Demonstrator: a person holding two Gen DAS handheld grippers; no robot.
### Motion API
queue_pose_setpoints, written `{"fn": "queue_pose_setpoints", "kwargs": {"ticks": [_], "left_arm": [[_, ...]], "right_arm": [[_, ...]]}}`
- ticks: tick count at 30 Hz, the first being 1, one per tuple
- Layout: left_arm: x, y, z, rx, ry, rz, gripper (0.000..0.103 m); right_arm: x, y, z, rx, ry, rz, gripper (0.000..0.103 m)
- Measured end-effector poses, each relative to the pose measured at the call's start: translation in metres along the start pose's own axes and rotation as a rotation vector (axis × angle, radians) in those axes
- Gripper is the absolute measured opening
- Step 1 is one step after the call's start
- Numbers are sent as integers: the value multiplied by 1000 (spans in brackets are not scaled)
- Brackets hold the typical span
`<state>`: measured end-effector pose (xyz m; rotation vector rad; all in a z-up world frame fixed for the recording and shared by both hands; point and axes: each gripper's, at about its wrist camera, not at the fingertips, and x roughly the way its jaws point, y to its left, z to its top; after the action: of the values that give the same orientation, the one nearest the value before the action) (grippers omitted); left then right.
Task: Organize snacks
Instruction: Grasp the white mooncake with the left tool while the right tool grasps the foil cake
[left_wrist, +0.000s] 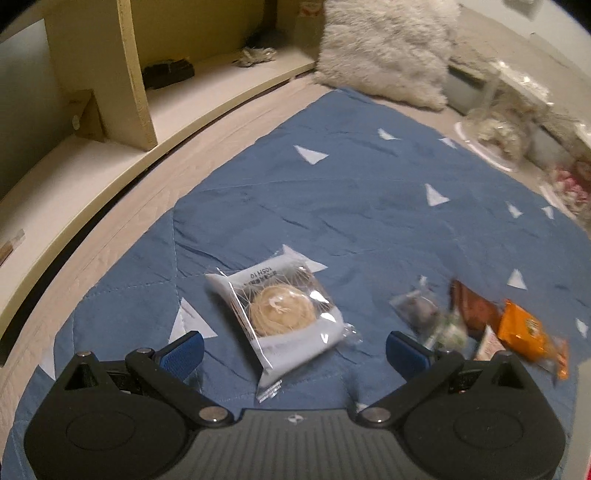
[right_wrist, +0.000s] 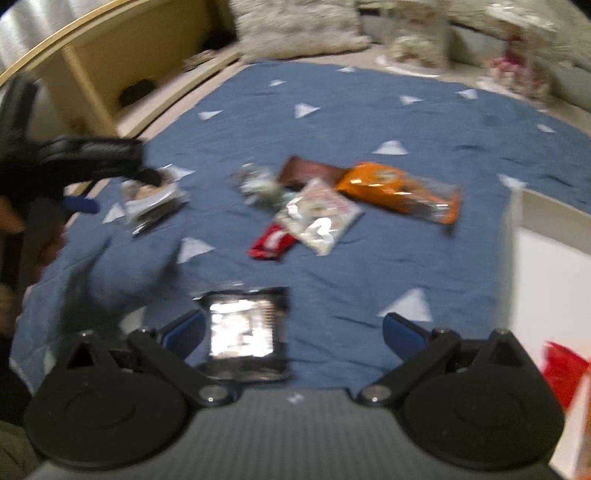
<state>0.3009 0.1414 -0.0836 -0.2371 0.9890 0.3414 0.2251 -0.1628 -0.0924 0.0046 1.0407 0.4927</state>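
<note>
Snacks (right_wrist: 317, 210) lie scattered on blue quilt (right_wrist: 406, 122).

the quilted cloth (left_wrist: 369, 206) on the bed was a mid blue scattered with small white triangles. the round pastry (left_wrist: 282, 308) was pale golden tan inside a wrapper (left_wrist: 295, 345) of light grey-blue with clear panels and dark printing. the chip packet (right_wrist: 399, 192) was bright orange, the packet beside it (right_wrist: 306, 171) dark brown, another (right_wrist: 271, 245) red, and the one lying over them (right_wrist: 321, 214) white with faint reddish print. the near packet (right_wrist: 243, 332) was black with a shiny silver face. both grippers had black bodies and blue finger pads (left_wrist: 183, 350). the shelving (left_wrist: 122, 70) was pale yellow, the fluffy cushion (left_wrist: 384, 48) off-white, the box (right_wrist: 550, 266) at the right white.
</note>
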Motion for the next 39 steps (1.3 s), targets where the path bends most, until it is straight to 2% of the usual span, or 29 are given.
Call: {"fn": "queue_pose_setpoints", "kwargs": {"ticks": [5,9,12,14,17,22,29,32,34,35,37,39], "left_arm": [[16,-8,4,-17,18,66,103],[24,-9,6,-42,9,124,103],[28,-6,8,-54,-6,182,103],[32,0,9,-87,6,183,103],[35,10,10,-176,22,161,103],[44,19,8,-372,80,68,103],[50,12,9,-378,76,111,103],[53,12,8,-357,81,132,103],[55,12,8,-333,82,141,103],[56,12,8,-335,83,144,103],[56,11,8,-344,92,153,103],[57,10,8,-329,103,156,103]], "right_arm": [[25,15,-2,-46,16,34,103],[45,26,-8,-115,56,16,103],[51,25,-13,-101,77,50,103],[53,26,-14,-91,98,95,103],[57,27,-14,-105,108,95,103],[70,26,-10,-90,156,92,103],[72,16,-7,-45,143,85,102],[76,10,-5,-17,159,82,97],[77,8,-3,-14,169,61,87],[77,7,-2,-15,171,65,85],[75,6,0,-27,171,88,69],[73,7,2,-42,175,94,67]]}}
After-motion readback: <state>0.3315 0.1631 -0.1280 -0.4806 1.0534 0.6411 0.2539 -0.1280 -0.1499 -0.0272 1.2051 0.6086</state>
